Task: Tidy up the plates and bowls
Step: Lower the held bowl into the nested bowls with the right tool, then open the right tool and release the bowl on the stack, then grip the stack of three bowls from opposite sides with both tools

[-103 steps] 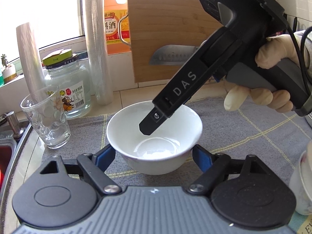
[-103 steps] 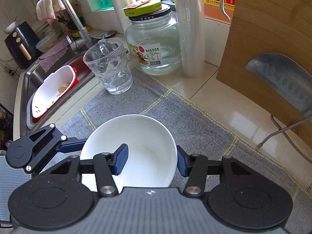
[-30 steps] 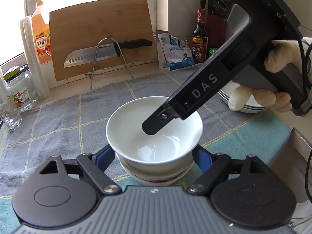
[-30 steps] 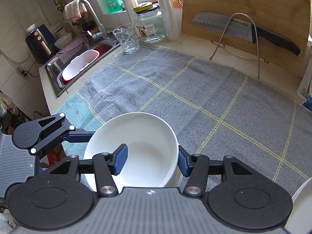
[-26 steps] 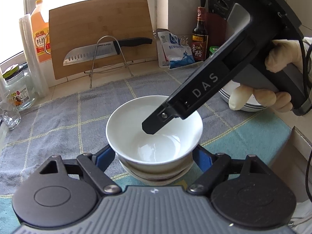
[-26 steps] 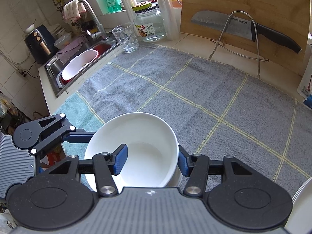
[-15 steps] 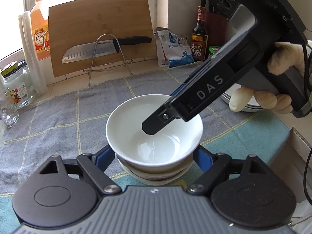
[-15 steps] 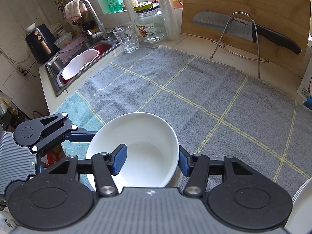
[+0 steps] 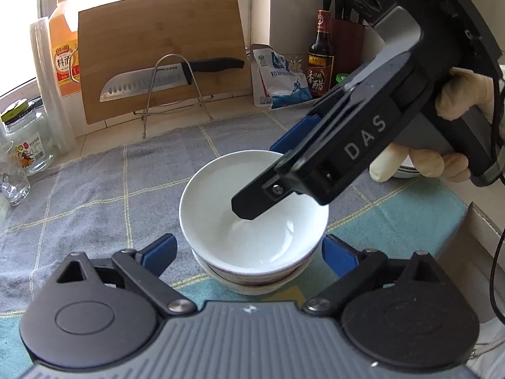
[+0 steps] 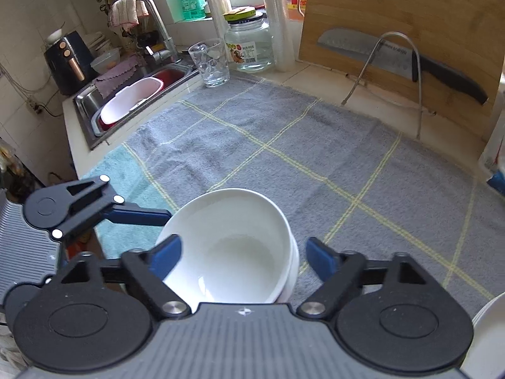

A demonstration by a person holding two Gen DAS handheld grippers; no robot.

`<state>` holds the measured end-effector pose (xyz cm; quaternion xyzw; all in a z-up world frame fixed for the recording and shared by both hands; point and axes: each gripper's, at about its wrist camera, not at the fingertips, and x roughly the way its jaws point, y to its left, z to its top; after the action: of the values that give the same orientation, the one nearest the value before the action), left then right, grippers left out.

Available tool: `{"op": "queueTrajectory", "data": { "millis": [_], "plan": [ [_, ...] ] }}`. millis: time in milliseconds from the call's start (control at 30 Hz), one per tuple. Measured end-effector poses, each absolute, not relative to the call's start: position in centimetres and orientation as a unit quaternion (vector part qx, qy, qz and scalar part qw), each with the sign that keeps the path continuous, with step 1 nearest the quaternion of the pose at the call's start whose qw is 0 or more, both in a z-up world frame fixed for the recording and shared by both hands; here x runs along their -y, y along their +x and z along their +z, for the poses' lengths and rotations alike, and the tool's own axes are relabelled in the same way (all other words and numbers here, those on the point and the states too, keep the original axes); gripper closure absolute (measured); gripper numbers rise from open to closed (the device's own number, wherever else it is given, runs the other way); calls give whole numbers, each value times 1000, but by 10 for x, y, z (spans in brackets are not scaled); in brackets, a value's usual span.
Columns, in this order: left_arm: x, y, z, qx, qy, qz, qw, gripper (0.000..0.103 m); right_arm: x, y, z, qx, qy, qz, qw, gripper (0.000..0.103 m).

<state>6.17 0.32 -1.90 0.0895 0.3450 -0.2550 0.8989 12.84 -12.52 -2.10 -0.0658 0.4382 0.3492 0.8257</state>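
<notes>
- Kitchen tabletop covered by one grey checked cloth (image 10: 284, 145).
- One glossy white bowl (image 9: 252, 221) sits nested atop a stack of at least two more, near the cloth's front edge.
- Left gripper (image 9: 249, 252): fingers spreading, clear of the bowl between them.
- Right gripper (image 10: 243, 252): fingers spreading, one over the bowl, not pressing it.

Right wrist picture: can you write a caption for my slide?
Both grippers opening around a white bowl stacked on other bowls, on a grey towel.

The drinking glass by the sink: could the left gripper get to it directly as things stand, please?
Probably yes. The left gripper, jaws opening, straddles the stacked bowl; once lifted clear, only bare towel lies between it and the drinking glass.
</notes>
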Motion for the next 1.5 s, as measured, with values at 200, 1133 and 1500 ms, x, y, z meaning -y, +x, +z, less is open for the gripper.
{"op": "queueTrajectory", "data": {
  "millis": [200,1133,1500],
  "plan": [
    [-5,58,-17,-343,89,-258,899,5,134,129,-15,-424,-46,351,833,10],
    [-38,93,-64,-313,224,-430,816,3,104,62,-71,-408,-249,286,830,0],
    [-32,123,-71,-293,262,-537,746,5,95,74,-76,-412,-245,287,829,0]
  ]
}}
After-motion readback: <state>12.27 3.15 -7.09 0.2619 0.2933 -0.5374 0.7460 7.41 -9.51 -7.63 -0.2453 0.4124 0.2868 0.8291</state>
